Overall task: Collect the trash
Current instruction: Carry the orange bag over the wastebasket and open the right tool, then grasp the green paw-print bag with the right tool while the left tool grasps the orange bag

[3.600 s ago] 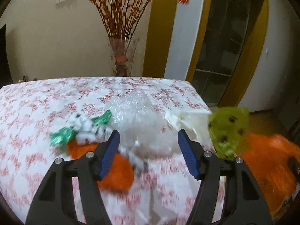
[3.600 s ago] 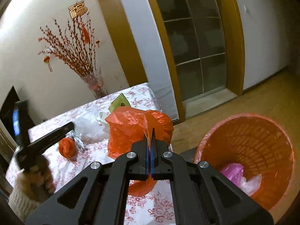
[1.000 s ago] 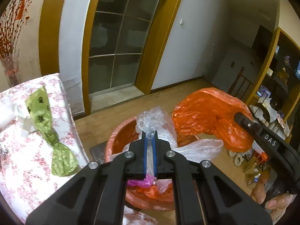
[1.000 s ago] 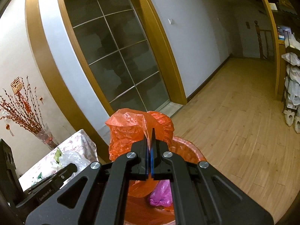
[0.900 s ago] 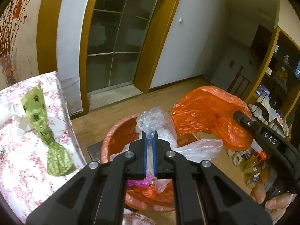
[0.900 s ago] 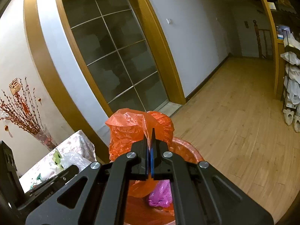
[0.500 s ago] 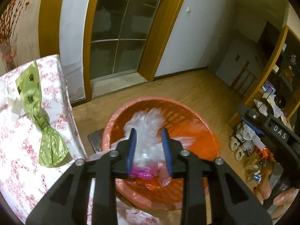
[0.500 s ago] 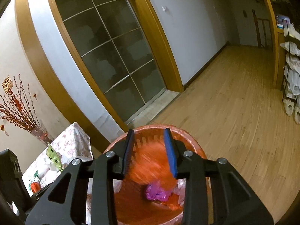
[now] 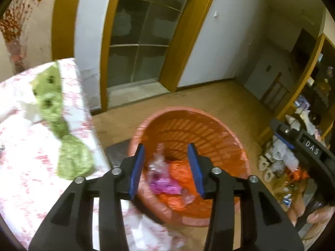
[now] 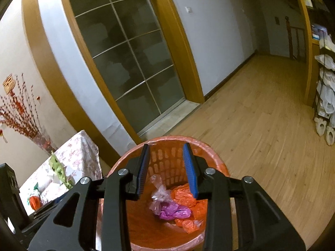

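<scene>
The left gripper [image 9: 166, 167] is positioned above the orange basket [image 9: 222, 133]; its jaws are opening, stand partly apart, and hold nothing between the blue pads; the trash seen between them lies lower, inside the basket. The right gripper [image 10: 166, 168] is also positioned above the orange basket [image 10: 217, 161]; its jaws stand partly apart with nothing between them.

Basket contents, as seen from the right wrist: a clear plastic bag [image 10: 159, 194], a purple bag [image 10: 174, 210] and an orange bag [image 10: 185, 196], all resting on the bottom, touching one another.

The basket stands on the wooden floor [image 10: 261, 121], just beside the table [image 9: 18, 179] with the floral cloth; a green bag [image 9: 62, 138] with black prints lies on the table near its edge; in the right wrist view, further scraps, including an orange item [image 10: 34, 201], lie on the table [image 10: 79, 152]. A hand [image 9: 309, 213] grips the right gripper's handle at the lower right of the left wrist view.
</scene>
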Available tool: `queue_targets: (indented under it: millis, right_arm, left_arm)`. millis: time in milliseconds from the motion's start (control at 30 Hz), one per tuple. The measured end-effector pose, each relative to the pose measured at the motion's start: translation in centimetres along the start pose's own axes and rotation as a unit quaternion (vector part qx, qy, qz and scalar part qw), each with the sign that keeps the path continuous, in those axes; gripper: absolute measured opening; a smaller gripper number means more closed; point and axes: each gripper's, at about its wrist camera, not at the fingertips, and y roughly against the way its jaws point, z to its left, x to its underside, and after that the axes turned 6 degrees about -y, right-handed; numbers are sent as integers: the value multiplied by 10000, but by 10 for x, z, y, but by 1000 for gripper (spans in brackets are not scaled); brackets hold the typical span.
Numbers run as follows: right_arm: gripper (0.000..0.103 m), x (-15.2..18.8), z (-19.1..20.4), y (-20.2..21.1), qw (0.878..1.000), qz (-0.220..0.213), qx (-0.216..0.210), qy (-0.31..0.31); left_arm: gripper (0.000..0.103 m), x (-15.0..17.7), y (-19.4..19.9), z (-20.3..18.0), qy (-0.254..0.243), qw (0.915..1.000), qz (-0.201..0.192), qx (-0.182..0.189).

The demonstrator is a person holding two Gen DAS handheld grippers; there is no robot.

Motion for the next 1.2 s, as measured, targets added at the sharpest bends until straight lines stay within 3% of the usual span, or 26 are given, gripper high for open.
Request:
queue_targets:
  millis: [167, 333, 433, 633, 667, 733, 767, 1067, 1200]
  right_arm:
    - [33, 13, 22, -6, 9991, 213, -270, 249]
    - [33, 36, 65, -22, 9931, 592, -707, 724]
    - [33, 53, 96, -33, 9861, 844, -1022, 998]
    - [33, 87, 166, -66, 9647, 1418, -1603, 1533]
    - [35, 92, 173, -70, 9622, 1490, -1627, 1596]
    - [59, 100, 187, -82, 9585, 1611, -1668, 1656]
    - [62, 105, 193, -89, 9575, 1653, -1662, 1680]
    - [62, 127, 219, -129, 9513, 1931, -1247, 2055]
    - [56, 132, 226, -136, 9487, 1953, -1141, 2210]
  left_arm:
    - [49, 13, 28, 28, 17, 9985, -161, -529]
    - [51, 30, 66, 77, 192, 9918, -357, -1212]
    - [54, 40, 87, 109, 376, 9848, -412, -1647]
    - [55, 61, 122, 172, 885, 9711, -455, -2170]
    - [56, 66, 127, 183, 984, 9682, -464, -2253]
    - [59, 70, 134, 196, 1107, 9645, -484, -2349]
    - [60, 72, 138, 201, 1162, 9627, -497, -2391]
    - [62, 91, 157, 241, 1467, 9533, -511, -2589]
    - [62, 96, 158, 252, 1597, 9516, -489, -2580]
